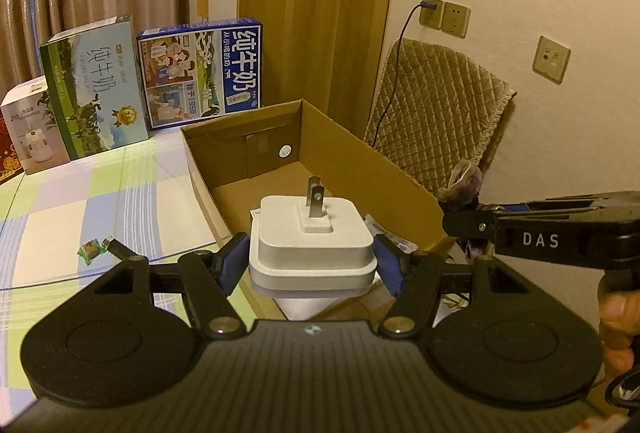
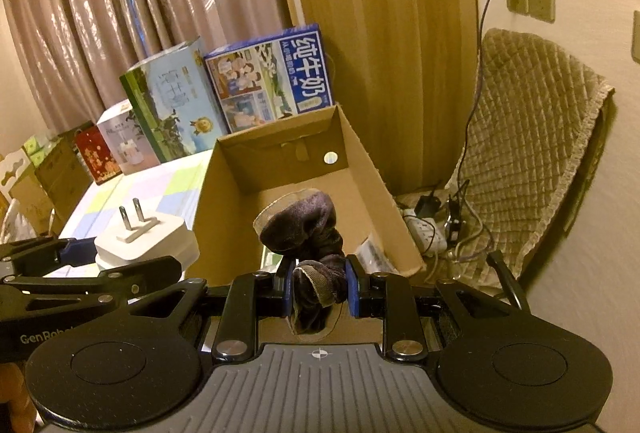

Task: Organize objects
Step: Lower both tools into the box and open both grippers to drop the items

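Both loads seem at the placing step: the left tongs [image 1: 312, 265] clamp a white plug adapter [image 1: 314, 237] at frame centre, the right tongs [image 2: 319, 289] clamp a dark sock [image 2: 308, 233], and next each should lower into the cardboard box [image 1: 360, 153] and open.

Left tongs [image 1: 313, 261] are clamped on a white plug adapter [image 1: 313, 247], blue pads pressing both its sides, its two metal prongs pointing up. It hangs over the near end of an open cardboard box [image 1: 384, 169]. From the right, the right tongs [image 1: 454, 223] reach in with a dark cloth [image 1: 464, 183] at their tip, by the box's right wall. On the checked surface [image 1: 80, 209], a small green sweet wrapper [image 1: 91, 249] lies left. Two milk cartons [image 1: 200, 71] stand behind.
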Demonstrator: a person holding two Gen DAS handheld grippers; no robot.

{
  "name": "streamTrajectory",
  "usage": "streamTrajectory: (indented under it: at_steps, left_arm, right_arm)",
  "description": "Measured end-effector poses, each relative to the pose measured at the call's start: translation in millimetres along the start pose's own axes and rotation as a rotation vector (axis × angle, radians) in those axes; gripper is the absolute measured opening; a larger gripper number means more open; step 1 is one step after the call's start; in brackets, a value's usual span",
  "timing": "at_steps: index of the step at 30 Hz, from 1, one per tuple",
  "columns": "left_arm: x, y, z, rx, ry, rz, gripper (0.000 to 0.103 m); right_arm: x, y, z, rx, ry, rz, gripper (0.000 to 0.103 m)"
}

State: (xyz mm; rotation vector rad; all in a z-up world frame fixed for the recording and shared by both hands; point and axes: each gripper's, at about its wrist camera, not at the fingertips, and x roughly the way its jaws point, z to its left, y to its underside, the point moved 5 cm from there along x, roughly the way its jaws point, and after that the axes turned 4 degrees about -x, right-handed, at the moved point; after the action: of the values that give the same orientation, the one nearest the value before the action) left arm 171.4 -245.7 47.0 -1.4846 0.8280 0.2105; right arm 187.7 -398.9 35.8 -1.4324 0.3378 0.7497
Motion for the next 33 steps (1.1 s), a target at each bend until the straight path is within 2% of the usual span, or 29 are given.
streamTrajectory:
  at_steps: [16, 19, 21, 24, 33]
  left_arm:
    - [50, -34, 15, 0.003, 0.000, 0.007, 0.063]
    - [70, -35, 17, 0.002, 0.011, 0.036, 0.063]
    - [78, -35, 20, 0.004, -0.002, 0.039, 0.067]
    - [76, -34, 25, 0.011, -0.012, 0.027, 0.069]
    - [52, -30, 54, -0.066, -0.049, 0.006, 0.072]
  right_arm:
    - [52, -42, -14, -0.013, 0.005, 0.015, 0.023]
    - [62, -44, -17, -0.008, 0.006, 0.026, 0.023]
    - [66, -43, -18, -0.007, 0.004, 0.034, 0.022]
    - [69, -38, -20, -0.008, 0.004, 0.045, 0.023]
    - [70, -28, -21, 0.005, -0.002, 0.059, 0.023]
